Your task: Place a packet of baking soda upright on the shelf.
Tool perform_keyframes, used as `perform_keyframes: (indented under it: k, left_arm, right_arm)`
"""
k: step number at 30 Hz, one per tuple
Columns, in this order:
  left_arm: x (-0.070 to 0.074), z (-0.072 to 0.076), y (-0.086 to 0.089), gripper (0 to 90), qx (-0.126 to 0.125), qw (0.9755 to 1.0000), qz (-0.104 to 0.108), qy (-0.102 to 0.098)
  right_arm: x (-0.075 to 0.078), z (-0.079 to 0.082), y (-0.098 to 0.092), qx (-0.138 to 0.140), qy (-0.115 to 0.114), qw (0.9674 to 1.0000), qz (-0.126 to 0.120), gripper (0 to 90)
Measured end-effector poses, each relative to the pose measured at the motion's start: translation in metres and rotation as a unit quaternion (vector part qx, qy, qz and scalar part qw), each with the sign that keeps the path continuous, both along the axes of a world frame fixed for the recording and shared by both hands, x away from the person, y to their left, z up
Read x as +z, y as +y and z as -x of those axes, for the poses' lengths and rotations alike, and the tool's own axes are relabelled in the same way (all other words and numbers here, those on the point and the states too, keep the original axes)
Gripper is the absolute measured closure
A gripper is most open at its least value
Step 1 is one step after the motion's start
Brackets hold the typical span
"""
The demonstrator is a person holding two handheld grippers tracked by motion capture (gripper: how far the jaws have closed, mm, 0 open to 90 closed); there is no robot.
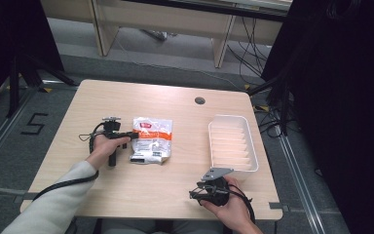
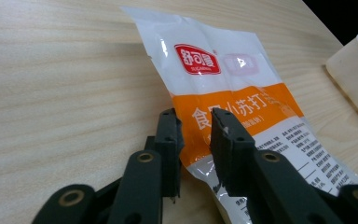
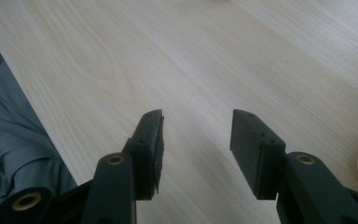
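Left tool set at the near-left edge of the baking-soda packet, jaws drawn narrow with that edge between them; cannot tell whether the pads already bite. Packet lying flat on the bench, left of centre, red logo toward the far edge, printed text toward the near one.

For a sound grip: push a little deeper, so that the pads take more than the slippery seam, then squeeze firmly before any lift. Better to raise slowly and watch for a slide, since the powder will probably sag to the low end and tug at the film. Best to keep the lower jaw skimming the wood rather than digging in.

Right tool resting by the near edge toward the right corner, jaws apart, nothing between them, bare wood ahead. Just beyond it, a white ribbed tray close along the right edge, well apart from the packet. Open wood between the two, wide enough for a level carry. Farther off, a small cable hole near the far edge, out of any likely path.
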State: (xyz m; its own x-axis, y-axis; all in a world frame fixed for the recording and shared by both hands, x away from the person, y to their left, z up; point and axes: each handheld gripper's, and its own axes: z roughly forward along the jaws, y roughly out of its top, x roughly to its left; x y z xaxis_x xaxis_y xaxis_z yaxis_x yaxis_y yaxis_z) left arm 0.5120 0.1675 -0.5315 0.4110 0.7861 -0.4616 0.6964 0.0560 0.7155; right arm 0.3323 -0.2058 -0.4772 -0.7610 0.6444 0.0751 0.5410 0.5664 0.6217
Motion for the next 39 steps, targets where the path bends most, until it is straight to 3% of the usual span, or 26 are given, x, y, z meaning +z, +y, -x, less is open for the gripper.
perform_keyframes:
  k: [2,3,4,8,11,12,21,22,25,26,29,30,36,39]
  left_arm:
    - [0.0,0.0,0.0,76.1,-0.007,0.9999,-0.007,-0.003]
    - [0.0,0.0,-0.001,77.1,-0.009,0.9999,-0.009,-0.002]
    - [0.0,0.0,-0.001,78.7,-0.01,0.9999,-0.011,-0.002]
    - [0.001,0.0,-0.001,86.3,-0.014,0.9997,-0.016,-0.011]
    - [0.002,0.001,0.0,89.1,-0.015,0.9998,-0.005,-0.014]
    - [0.003,0.001,0.001,89.3,-0.017,0.9997,-0.001,-0.014]
    - [0.013,0.007,0.001,89.6,-0.014,0.9992,0.027,-0.024]
    - [0.015,0.009,0.001,89.6,-0.018,0.999,0.032,-0.025]
    - [0.019,0.013,0.001,89.7,-0.026,0.9982,0.045,-0.029]
    - [0.021,0.015,0.001,89.7,-0.026,0.998,0.047,-0.032]
    - [0.027,0.02,0.003,89.7,-0.026,0.9968,0.062,-0.044]
    - [0.029,0.021,0.003,89.8,-0.027,0.9965,0.064,-0.047]
    - [0.041,0.03,-0.002,89.8,-0.048,0.993,0.074,-0.078]
    - [0.047,0.037,-0.003,89.8,-0.054,0.9915,0.076,-0.09]
  right_arm:
    - [-0.001,0.0,0.001,-0.002,0.004,1.0,0.001,54.7]
    - [-0.003,0.001,0.002,-0.012,0.004,0.9998,-0.014,54.7]
    - [-0.003,0.0,0.001,-0.006,-0.002,1.0,-0.004,54.6]
    - [-0.002,0.0,0.001,-0.006,0.005,0.9999,-0.008,54.4]
    - [-0.004,-0.001,0.001,-0.003,-0.007,1.0,0.0,54.1]
    - [-0.003,0.0,0.002,-0.006,0.004,0.9999,-0.007,54.1]
    - [-0.002,0.001,0.001,-0.006,0.004,1.0,-0.006,53.8]
    - [-0.002,0.001,0.001,-0.004,-0.005,1.0,-0.002,53.8]
    - [0.0,0.001,0.0,-0.004,0.003,1.0,0.002,53.6]
    - [-0.003,0.001,0.001,-0.004,-0.008,1.0,0.002,53.2]
    - [-0.001,0.001,0.0,-0.001,-0.003,1.0,0.007,53.2]
    - [-0.004,0.001,0.002,-0.006,-0.013,0.9999,-0.003,53.1]
    - [0.0,0.002,0.001,-0.005,-0.004,0.9998,0.021,52.9]
    - [0.0,0.001,0.002,-0.005,-0.021,0.9995,0.022,52.9]
